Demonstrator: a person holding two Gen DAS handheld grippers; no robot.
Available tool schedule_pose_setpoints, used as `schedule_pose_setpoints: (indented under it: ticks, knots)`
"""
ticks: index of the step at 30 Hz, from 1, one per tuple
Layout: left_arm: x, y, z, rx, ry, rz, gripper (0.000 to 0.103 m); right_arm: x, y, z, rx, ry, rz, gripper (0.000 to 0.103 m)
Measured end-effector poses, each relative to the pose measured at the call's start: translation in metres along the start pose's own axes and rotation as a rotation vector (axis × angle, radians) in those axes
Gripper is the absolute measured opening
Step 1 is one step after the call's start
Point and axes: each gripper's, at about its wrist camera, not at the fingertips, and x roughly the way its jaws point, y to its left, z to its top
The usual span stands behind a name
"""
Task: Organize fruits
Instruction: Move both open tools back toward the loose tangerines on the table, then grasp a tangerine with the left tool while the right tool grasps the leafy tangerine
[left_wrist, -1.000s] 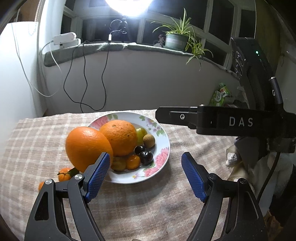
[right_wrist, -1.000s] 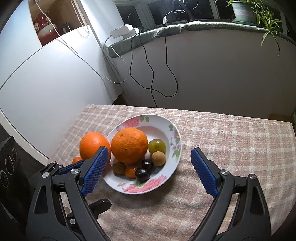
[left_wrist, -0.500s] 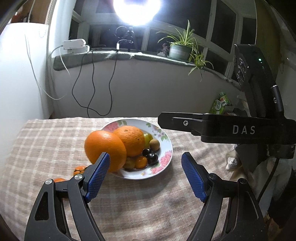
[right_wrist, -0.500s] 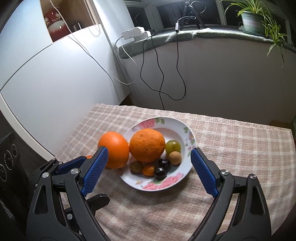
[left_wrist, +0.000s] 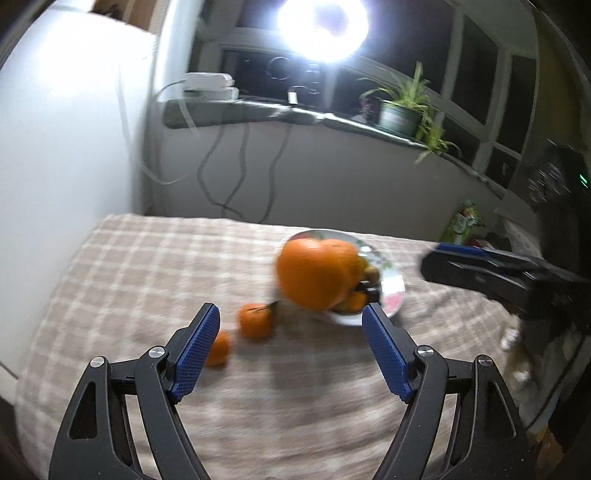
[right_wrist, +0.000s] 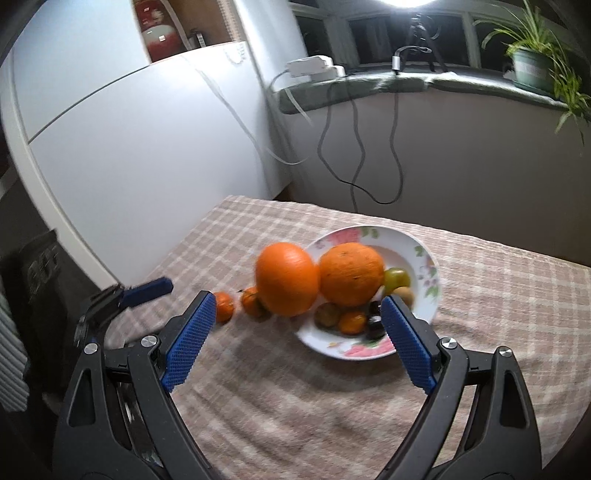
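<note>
The fruits sit toward the middle of my table (right_wrist: 498, 295), which is covered by a beige checked cloth. One big orange (right_wrist: 287, 279) lies on the cloth, pressed against the left rim of the flowered plate (right_wrist: 424, 258), and in my left view it (left_wrist: 310, 275) hides most of what is behind it. A second big orange (right_wrist: 350, 275) rests inside the plate, touching the first. To its right in the plate are a green fruit (right_wrist: 397, 277) and a small brown one (right_wrist: 403, 293); at the near side of the plate lie a dull olive fruit (right_wrist: 327, 314), a small orange one (right_wrist: 352, 322) and a dark, almost black one (right_wrist: 375, 325). Left of the loose big orange, two small tangerines lie on the cloth: one with a stem and leaf (left_wrist: 255, 320) just beside it, the other (left_wrist: 218, 349) a little nearer and further left, partly behind my left tool's blue pad.

My left tool (left_wrist: 290, 349) hangs over the near part of the table with its jaws spread wide and nothing between them. My right tool (right_wrist: 295, 338) is also spread wide and empty, its right pad in front of the near rim of the plate. Each tool shows at the edge of the other's view.

Beyond the table, a sill carries a potted plant (right_wrist: 532, 66), with cables (right_wrist: 354, 147) hanging down the wall and a bright lamp (left_wrist: 322, 27) glaring above
</note>
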Motion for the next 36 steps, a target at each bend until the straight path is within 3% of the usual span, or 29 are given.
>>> schedule_pose_setpoints:
  ticks: [8, 13, 23, 36]
  knots:
    - [-0.003, 0.049, -0.014, -0.038, 0.038, 0.047, 0.079, 0.009, 0.051, -0.025, -0.103, 0.001, 0.052, 0.093]
    - [0.002, 0.067, -0.021, -0.068, 0.069, 0.019, 0.076, 0.025, 0.071, -0.037, -0.128, 0.022, 0.065, 0.092]
    - [0.035, 0.075, -0.03, -0.042, 0.166, -0.06, 0.057, 0.078, 0.064, -0.053, 0.047, 0.133, 0.066, 0.054]
    - [0.067, 0.081, -0.021, -0.002, 0.218, -0.092, 0.054, 0.109, 0.059, -0.048, 0.143, 0.144, -0.008, 0.046]
